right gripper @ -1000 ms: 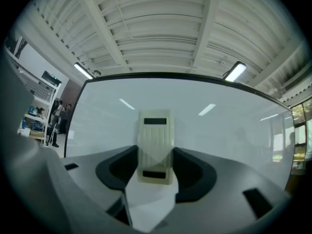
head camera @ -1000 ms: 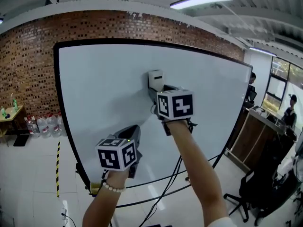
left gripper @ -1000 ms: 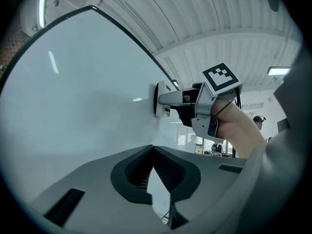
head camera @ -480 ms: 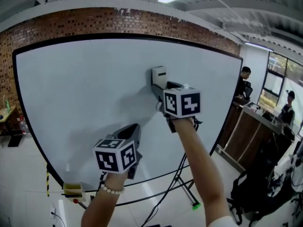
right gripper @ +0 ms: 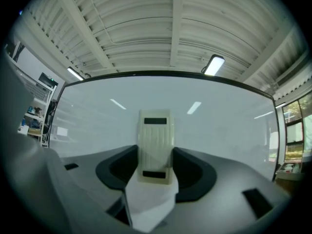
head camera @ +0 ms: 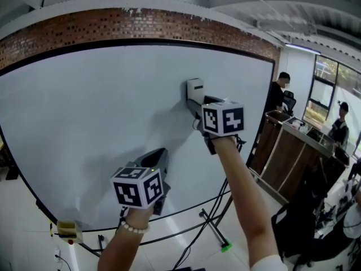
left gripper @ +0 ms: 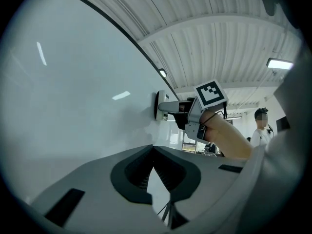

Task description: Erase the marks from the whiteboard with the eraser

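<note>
The whiteboard (head camera: pixel 96 95) fills most of the head view, and I see no marks on it. A cream block eraser (head camera: pixel 195 88) is pressed flat against the board near its middle. My right gripper (head camera: pixel 196 101) is shut on it from below. In the right gripper view the eraser (right gripper: pixel 155 140) stands upright between the jaws of the right gripper (right gripper: pixel 155 165), against the whiteboard (right gripper: pixel 224 116). My left gripper (head camera: pixel 159 156) hangs lower left, just off the board, shut on nothing. In the left gripper view, the left gripper (left gripper: pixel 153 151) has its jaws together, with the eraser (left gripper: pixel 159 105) ahead.
A brick wall (head camera: pixel 113 20) runs above the board. The board's stand legs and cables (head camera: pixel 217 230) spread on the floor below. A wooden counter (head camera: pixel 290 145), two people (head camera: pixel 276 95) and a black chair (head camera: pixel 299 224) are to the right. A small yellow box (head camera: pixel 66 228) sits at lower left.
The eraser in my right gripper has slid a little to the right along the board. The head view has swung right, so the board's left edge has left the picture. The left gripper holds its place.
</note>
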Available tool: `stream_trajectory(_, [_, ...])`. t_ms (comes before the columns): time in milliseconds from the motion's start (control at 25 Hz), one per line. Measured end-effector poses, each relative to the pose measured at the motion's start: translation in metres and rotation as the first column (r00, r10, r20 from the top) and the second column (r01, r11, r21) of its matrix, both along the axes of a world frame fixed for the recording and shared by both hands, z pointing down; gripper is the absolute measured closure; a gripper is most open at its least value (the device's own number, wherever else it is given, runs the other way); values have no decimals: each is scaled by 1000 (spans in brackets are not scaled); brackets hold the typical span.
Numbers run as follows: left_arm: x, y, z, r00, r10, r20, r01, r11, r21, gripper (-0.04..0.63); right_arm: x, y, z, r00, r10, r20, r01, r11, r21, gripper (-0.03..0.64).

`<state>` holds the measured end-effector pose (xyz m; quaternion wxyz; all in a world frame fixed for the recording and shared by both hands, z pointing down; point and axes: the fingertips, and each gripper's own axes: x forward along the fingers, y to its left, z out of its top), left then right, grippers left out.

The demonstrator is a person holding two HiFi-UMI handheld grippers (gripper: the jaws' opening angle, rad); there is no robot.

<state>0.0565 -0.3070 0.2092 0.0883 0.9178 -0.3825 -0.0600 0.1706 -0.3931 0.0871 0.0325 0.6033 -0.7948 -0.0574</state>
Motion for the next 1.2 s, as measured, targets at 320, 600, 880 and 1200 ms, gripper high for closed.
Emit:
stream_trajectory(320, [47, -5, 2, 998, 59, 15, -58, 998, -19, 607, 76, -16, 1, 998, 40, 40, -40, 999, -8, 373])
stream_trajectory(600, [50, -4, -3, 993, 116, 31, -116, 993, -5, 607, 112, -22, 4, 992, 60, 108, -58, 998, -22, 373])
stream_trajectory(880, [69, -14, 0, 992, 124, 24, -124, 992, -8, 607, 176, -34, 5, 984, 120, 131, -117, 993, -32, 373])
stream_trajectory(1200, [124, -32, -5, 996, 84, -24, -84, 996, -4, 607, 272, -48, 4, 982, 139, 128, -136, 990, -35, 373])
